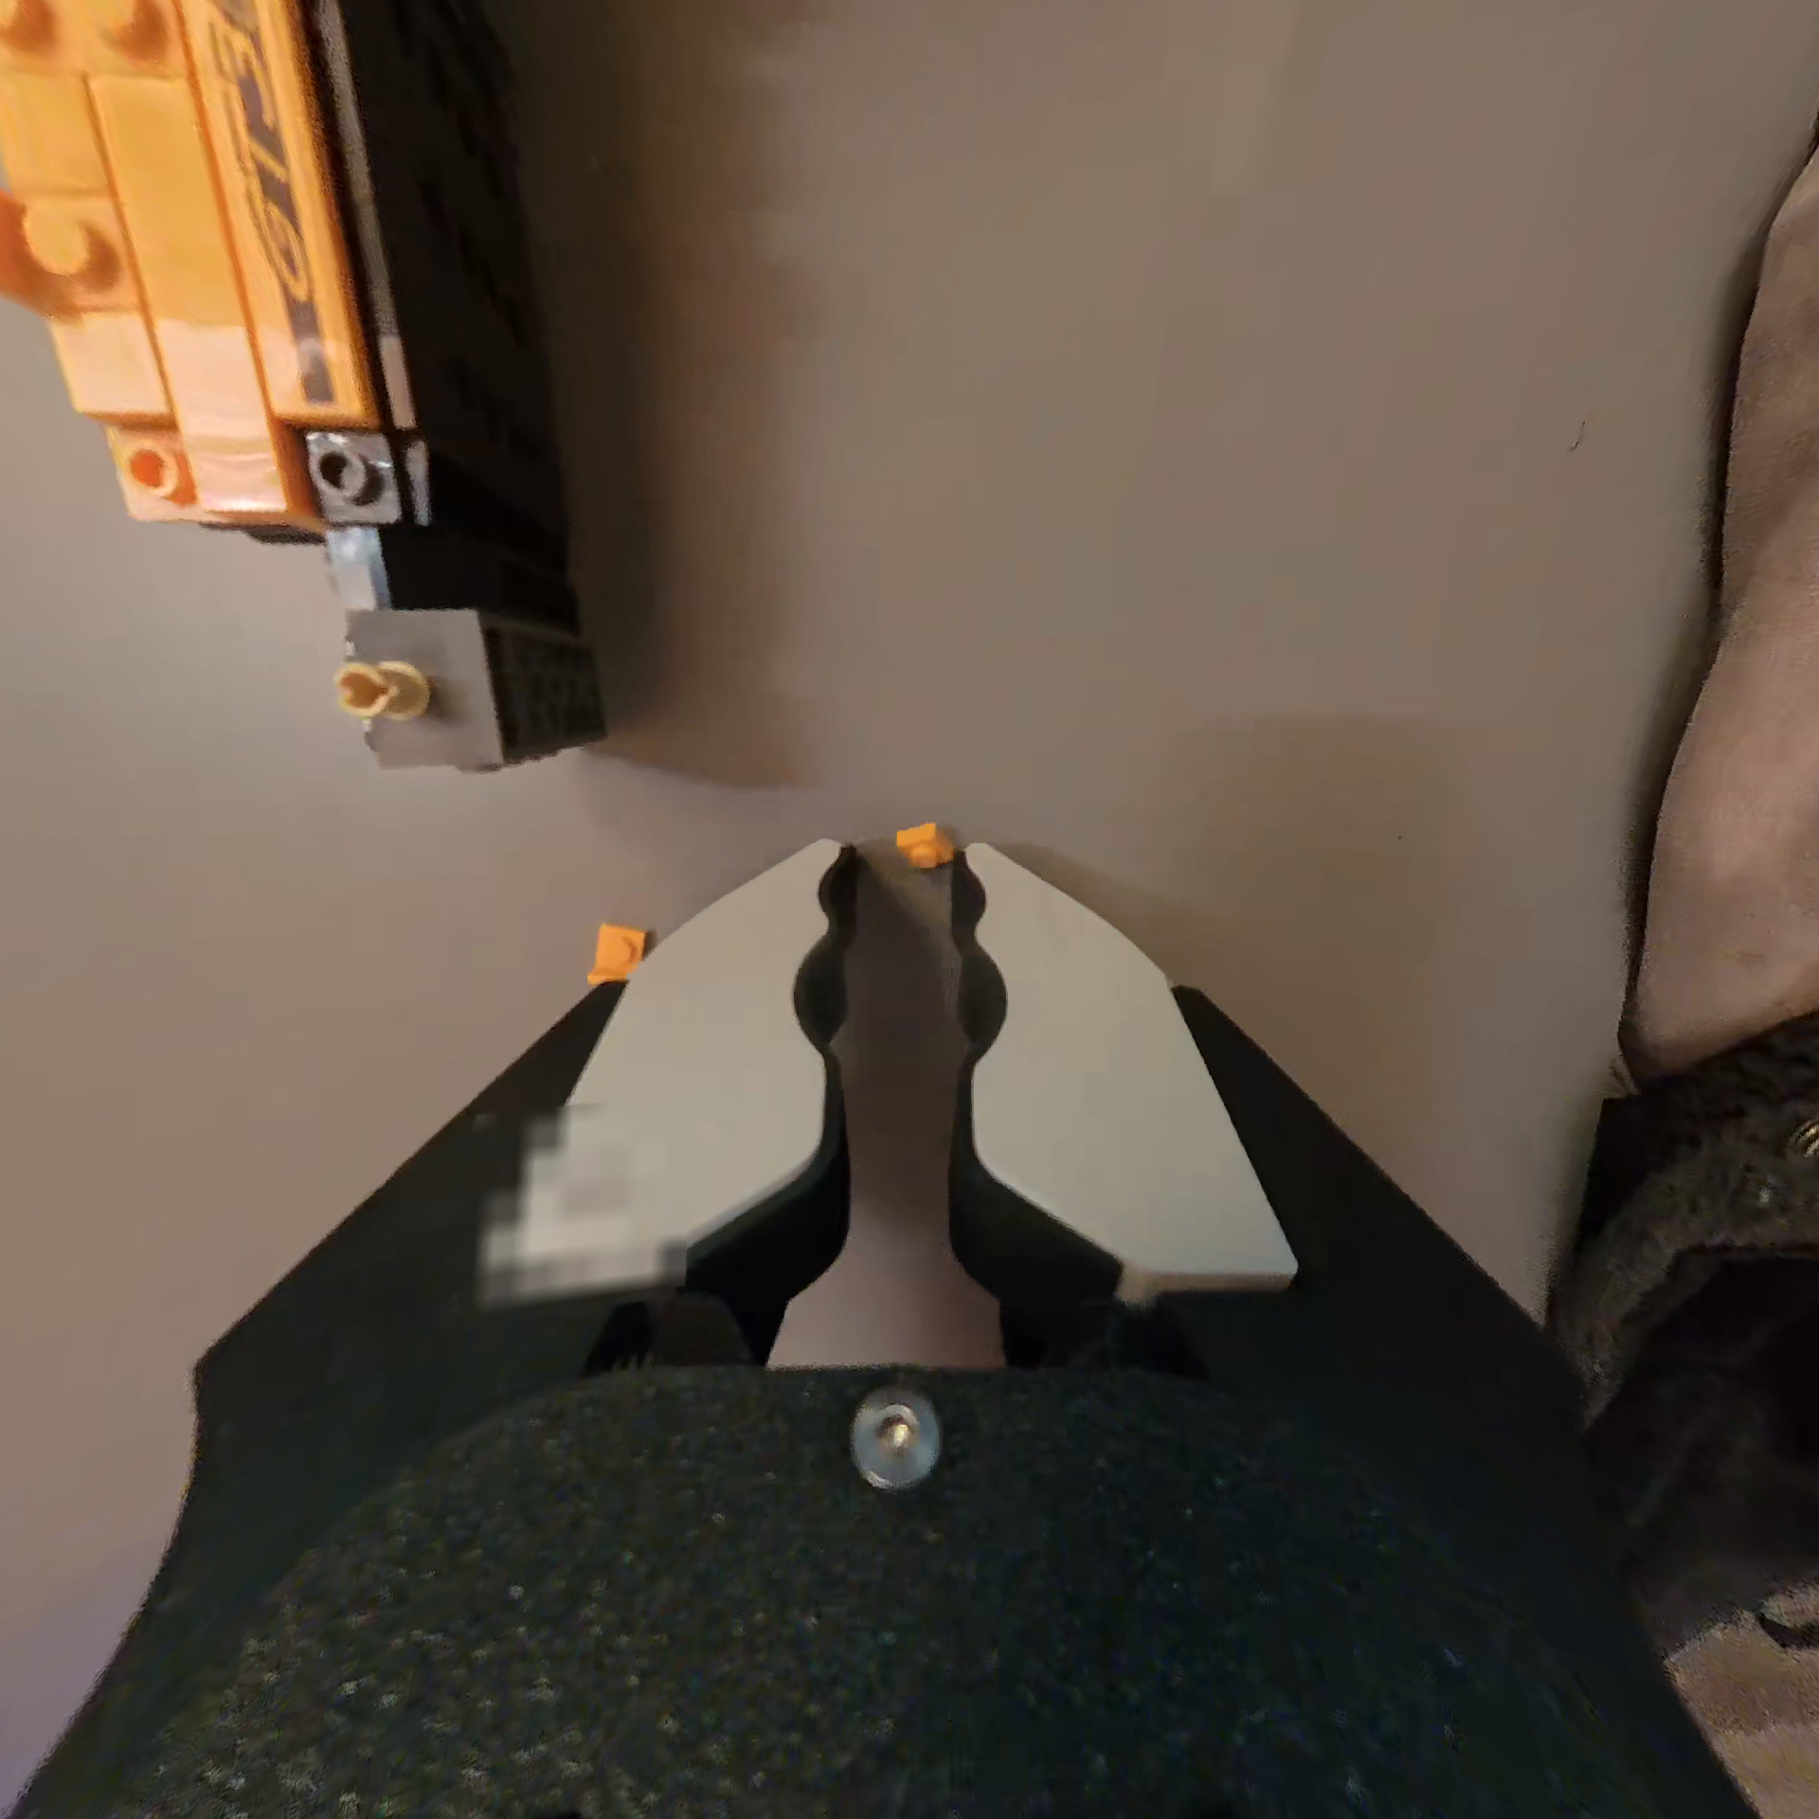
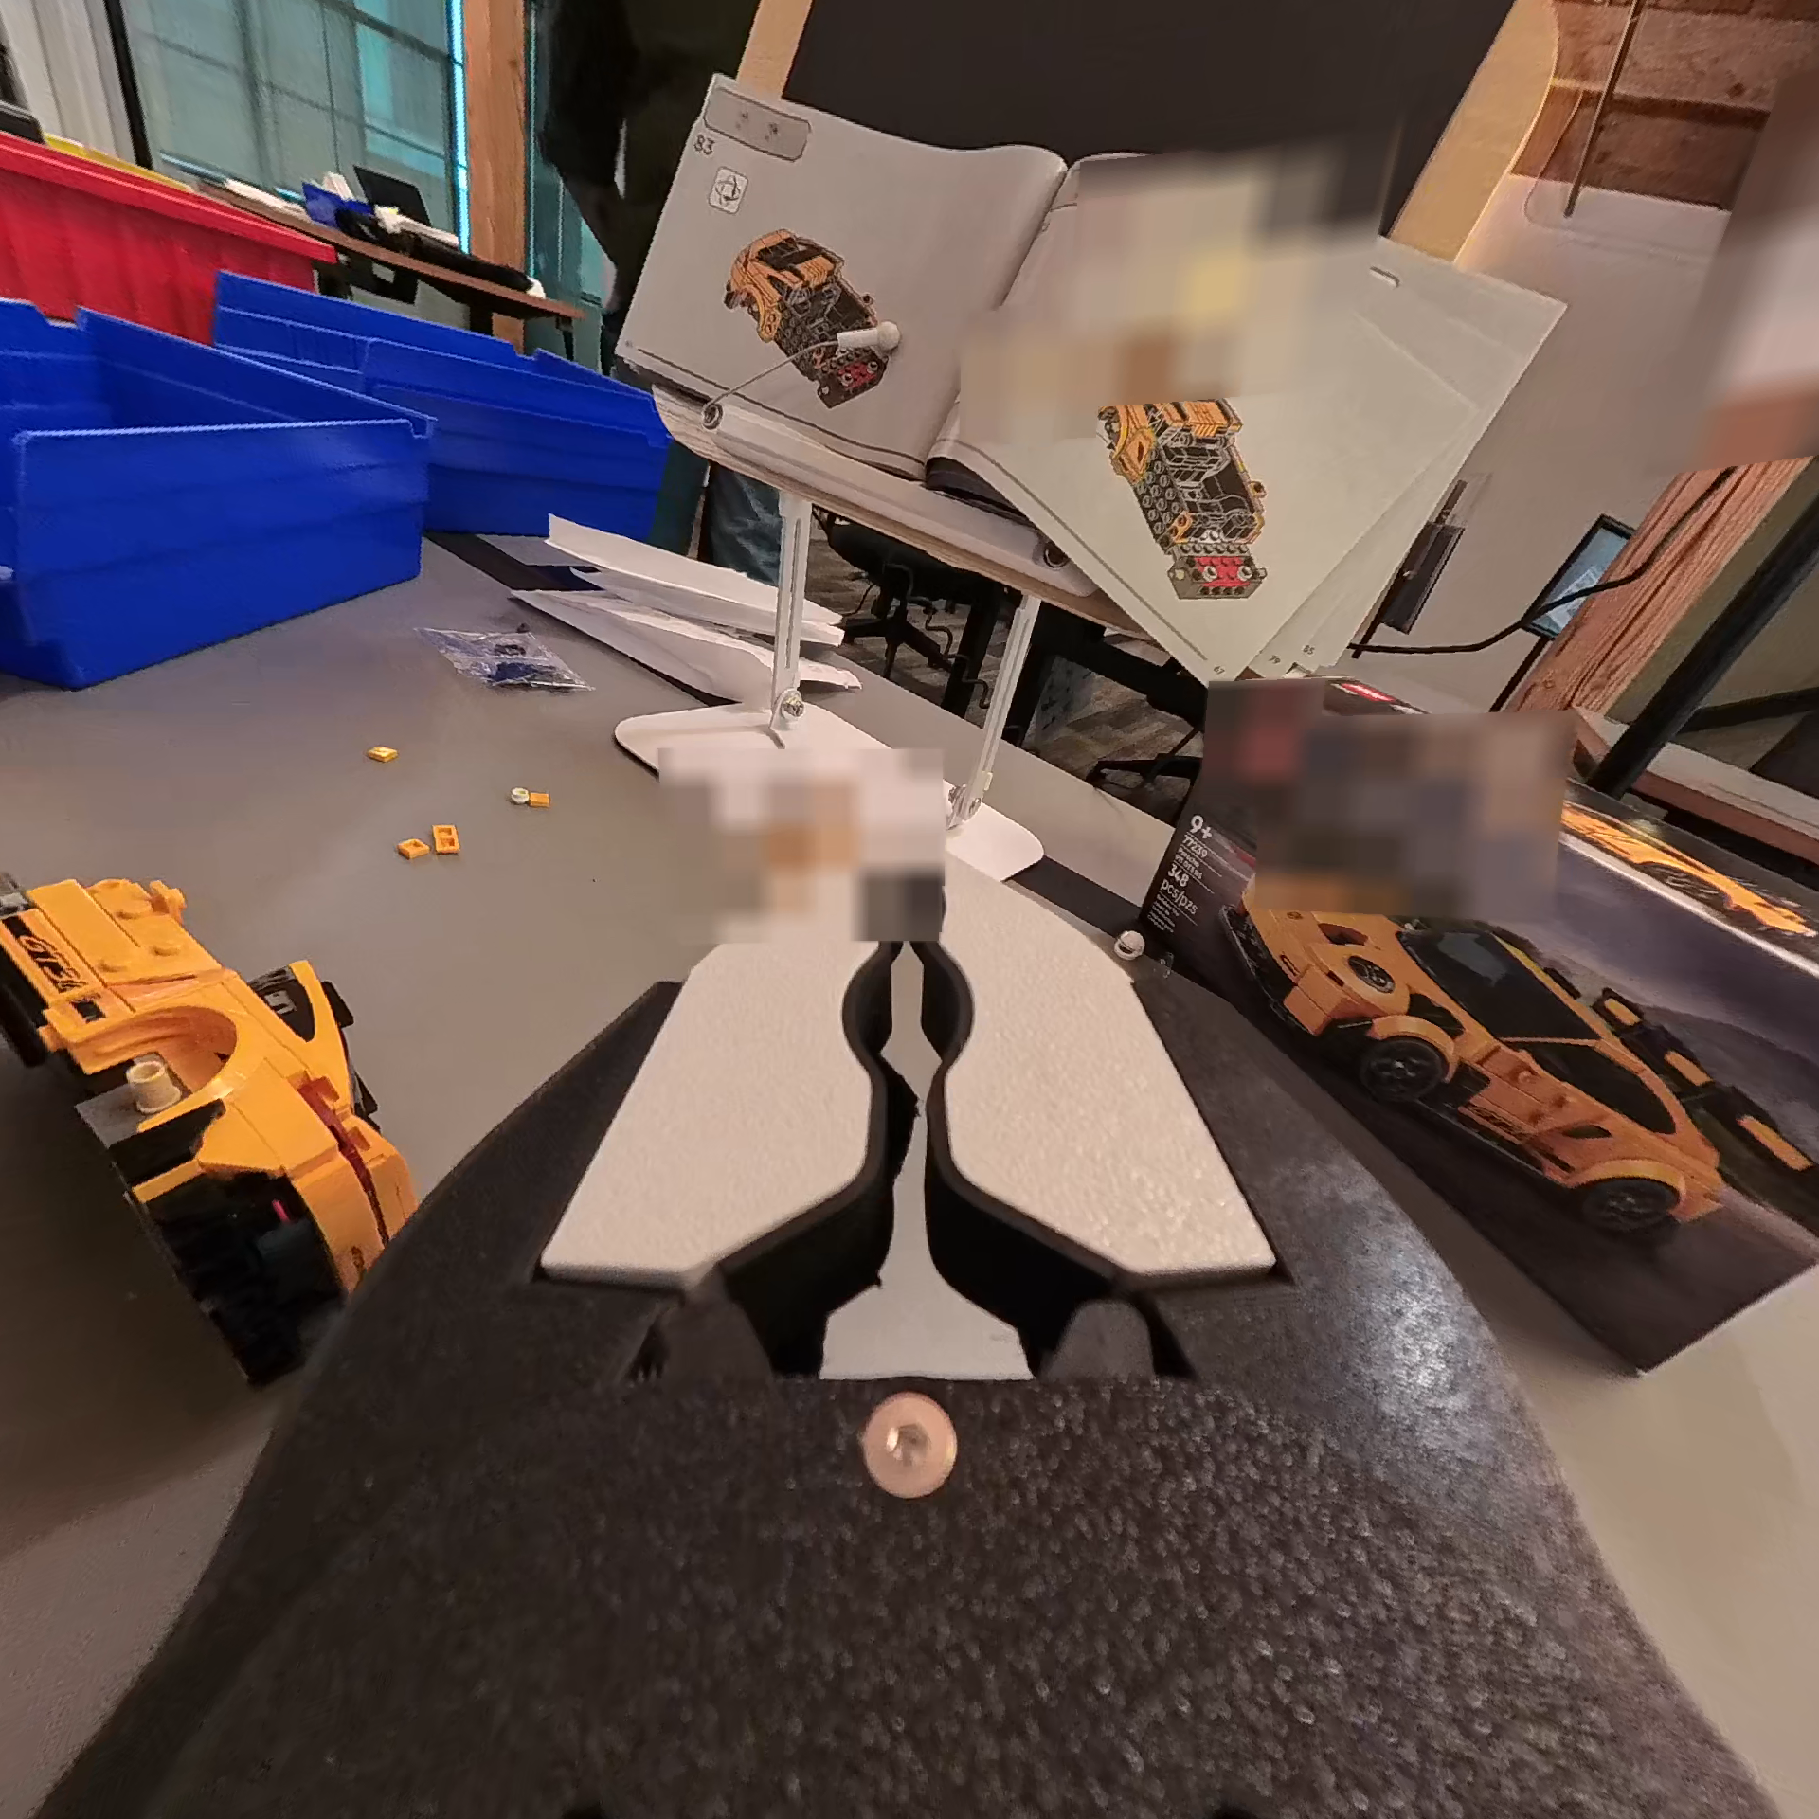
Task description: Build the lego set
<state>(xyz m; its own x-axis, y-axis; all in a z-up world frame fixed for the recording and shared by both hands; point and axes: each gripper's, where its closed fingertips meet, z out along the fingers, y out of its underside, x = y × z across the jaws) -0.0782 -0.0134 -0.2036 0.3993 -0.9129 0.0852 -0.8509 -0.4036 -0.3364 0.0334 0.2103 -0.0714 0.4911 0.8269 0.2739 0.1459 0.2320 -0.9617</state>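
Grey table [image 1: 1083, 394]. Left gripper [image 1: 908, 858] spread over orange stud plate [image 1: 923, 845], plate nearer right fingertip, seemingly unpinched (view blurred). Right gripper [image 2: 908, 950] pressed together, well apart, nothing visible between fingers.

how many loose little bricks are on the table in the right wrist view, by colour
Orange pieces: 4
White round pieces: 2, one beside an orange piece, one by the box
Total: 6
Pieces inside the clear bag are too small to count.
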